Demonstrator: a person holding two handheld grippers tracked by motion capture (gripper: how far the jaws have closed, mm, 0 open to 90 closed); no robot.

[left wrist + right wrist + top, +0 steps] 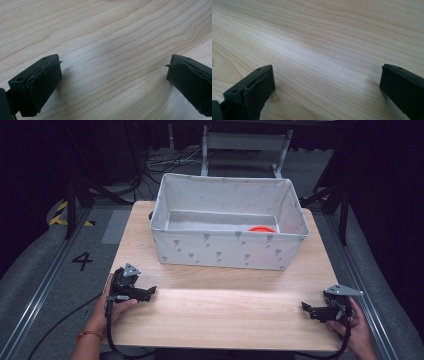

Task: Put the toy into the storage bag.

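Observation:
A white fabric bin (227, 247) with small grey prints stands at the back of the wooden table (220, 315). Something red-orange (262, 229) lies on its floor at the right, mostly hidden by the front wall. My left gripper (150, 291) rests low at the table's left edge, pointing right, held by a hand. In the left gripper view it (113, 75) is open over bare wood, nothing between the jaws. My right gripper (306, 308) sits at the front right edge, pointing left. The right gripper view has it (327, 82) open over bare wood too.
A broad strip of bare tabletop lies between the two grippers and in front of the bin. Around the table are grey floor, dark frame legs (70, 210), cables (165, 162) and a floor mark "4" (82, 260).

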